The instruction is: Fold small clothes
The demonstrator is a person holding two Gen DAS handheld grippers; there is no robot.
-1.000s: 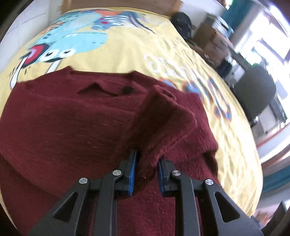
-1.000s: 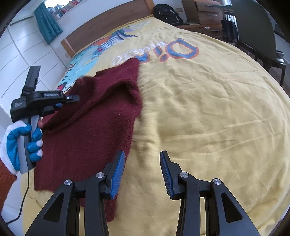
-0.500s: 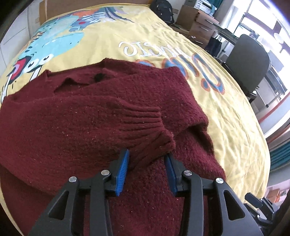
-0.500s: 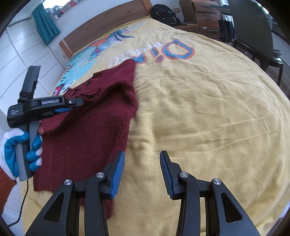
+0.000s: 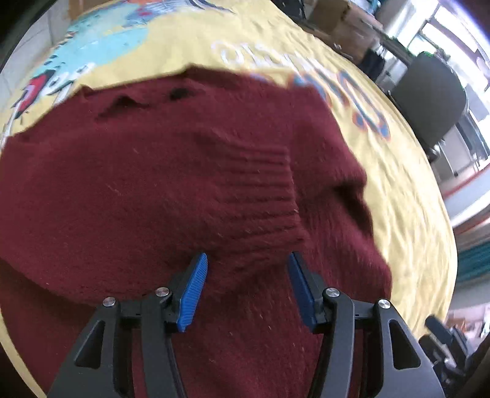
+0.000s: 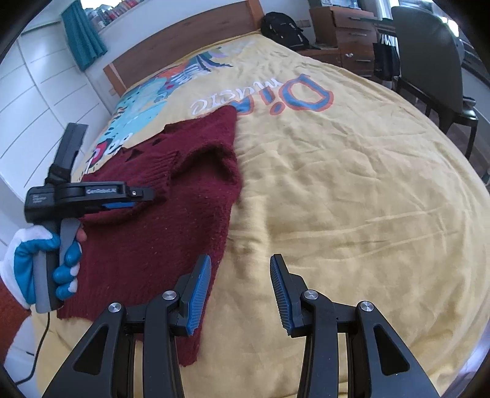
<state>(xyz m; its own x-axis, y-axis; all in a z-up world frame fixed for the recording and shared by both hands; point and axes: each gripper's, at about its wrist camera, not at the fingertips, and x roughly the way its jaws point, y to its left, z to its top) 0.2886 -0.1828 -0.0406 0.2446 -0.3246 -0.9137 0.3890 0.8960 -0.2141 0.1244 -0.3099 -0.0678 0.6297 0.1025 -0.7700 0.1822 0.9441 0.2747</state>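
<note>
**A:** Maroon knit, one item: sweater [image 5: 153, 189], lying on the yellow bedspread [image 6: 352, 189] toward its left side, one sleeve folded across the body. Left wrist view gives the ribbed cuff [image 5: 260, 196] close up, resting on the chest panel. What does the other view add?

**B:** Right wrist view: the whole garment outline, a raised fold at its right edge, the wooden headboard [image 6: 183, 43], a black backpack [image 6: 283, 29], a dark chair [image 6: 428, 61], and a hand in a blue-and-white glove [image 6: 39, 263] gripping the left gripper's handle.

**A:** Left gripper [image 5: 245, 269]: jaws opening; cuff end lies between the blue pads [image 5: 193, 287], which do not press on it.

**B:** Right gripper [image 6: 240, 275]: jaws apart, nothing between them, held over bare bedspread just right of the sweater's hem edge.

**A:** Hidden or unclear?

**B:** Left wrist view is motion-blurred; the sweater's lower part is cut off by the frame and the fingers. From the right, the left gripper's tips sit side-on against the knit, gap not readable. Printed lettering on the bedspread partly covered by the shoulder.
</note>
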